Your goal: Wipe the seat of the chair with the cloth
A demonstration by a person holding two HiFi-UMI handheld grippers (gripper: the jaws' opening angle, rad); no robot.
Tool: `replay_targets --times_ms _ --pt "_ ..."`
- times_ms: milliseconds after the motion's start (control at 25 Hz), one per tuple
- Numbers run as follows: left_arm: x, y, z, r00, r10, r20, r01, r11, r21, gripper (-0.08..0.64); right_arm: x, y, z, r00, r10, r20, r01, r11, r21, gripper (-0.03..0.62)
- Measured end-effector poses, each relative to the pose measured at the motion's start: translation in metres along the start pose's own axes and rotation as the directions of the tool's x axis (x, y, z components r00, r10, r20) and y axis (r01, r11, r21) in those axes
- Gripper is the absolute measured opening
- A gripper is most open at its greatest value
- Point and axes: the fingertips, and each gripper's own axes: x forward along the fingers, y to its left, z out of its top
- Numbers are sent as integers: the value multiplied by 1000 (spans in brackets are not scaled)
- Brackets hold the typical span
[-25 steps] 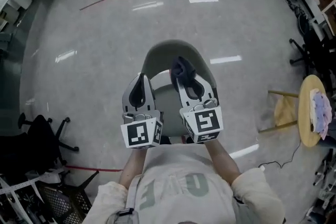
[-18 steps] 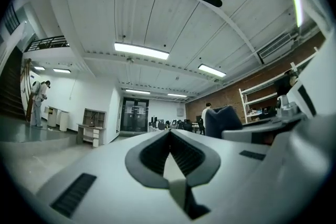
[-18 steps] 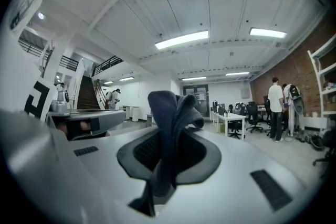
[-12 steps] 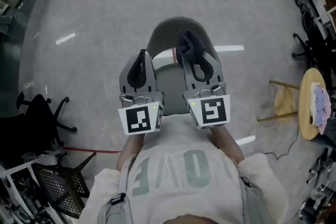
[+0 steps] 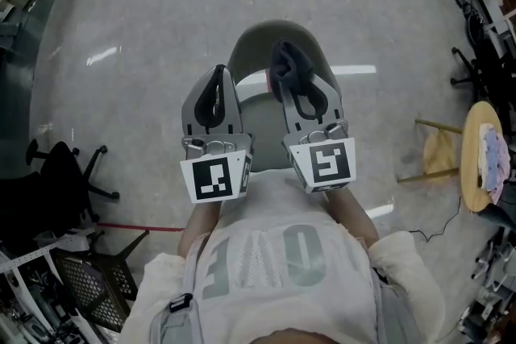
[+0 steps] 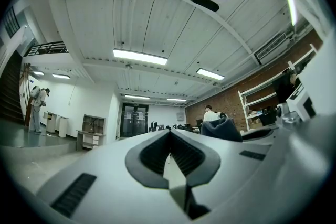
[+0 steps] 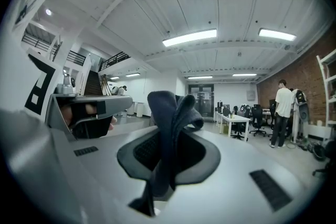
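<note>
Pale grey left gripper (image 5: 218, 73) and right gripper (image 5: 285, 65) carry black-white marker cubes (image 5: 214, 179); the sweatshirt (image 5: 266, 274) seems cream, green-lettered.

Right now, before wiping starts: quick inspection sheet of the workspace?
Surface: grey chair seat, visible part bare.
Job's things: dark cloth, bunched, held up off the seat.
Clutter: nothing seen on the chair.
Claws: left claw shut, empty; right claw shut on the cloth.
Cables: thin dark cable on the floor near the wooden stool.
Surroundings: black office chair at left; folded fabric on the stool; person standing far off.
</note>
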Motion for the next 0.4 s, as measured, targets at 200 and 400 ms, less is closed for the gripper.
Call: replay_targets --times_ms 200,400 --pt "7 -7 -2 1000 -24 -6 24 1000 14 11 1 -15 -3 999 -33 -24 33 999 -1 54" --pt "8 7 3 1000 -16 13 16 1000 19 9 7 -9 -1 1000 -23 -12 23 1000 -12 54"
